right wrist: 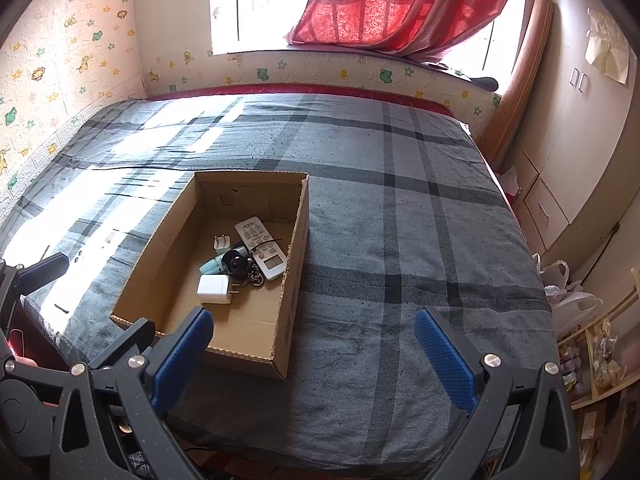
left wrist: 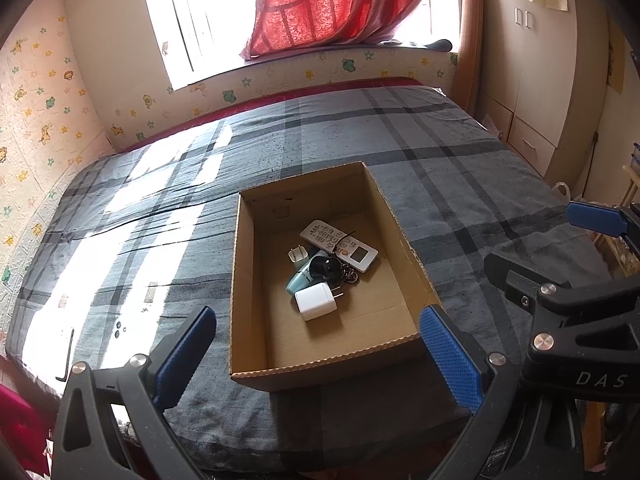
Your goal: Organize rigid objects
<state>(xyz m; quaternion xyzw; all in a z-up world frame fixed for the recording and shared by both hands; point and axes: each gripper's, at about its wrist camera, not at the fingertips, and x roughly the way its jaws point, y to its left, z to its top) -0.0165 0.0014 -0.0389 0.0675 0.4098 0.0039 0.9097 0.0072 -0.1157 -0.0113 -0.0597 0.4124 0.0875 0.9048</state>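
- Left gripper (left wrist: 320,356) and right gripper (right wrist: 316,356): both spread wide, holding nothing.
- Remote (left wrist: 339,245), white plug (left wrist: 316,301), keys (left wrist: 348,272): already inside the box (left wrist: 256,376).
- Next: check the sunny blanket (right wrist: 400,240) slowly for small leftovers.

Open cardboard box (left wrist: 256,240) on bed holds remote (left wrist: 338,245), 2 chargers (left wrist: 316,301), keys (left wrist: 347,274).

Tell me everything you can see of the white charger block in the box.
The white charger block is a small, glossy, rounded plastic cube with two metal prongs pointing right. It lies on its side on the cardboard box floor, nearest the camera in the pile, touching the pale teal item behind it. Nothing grips it.
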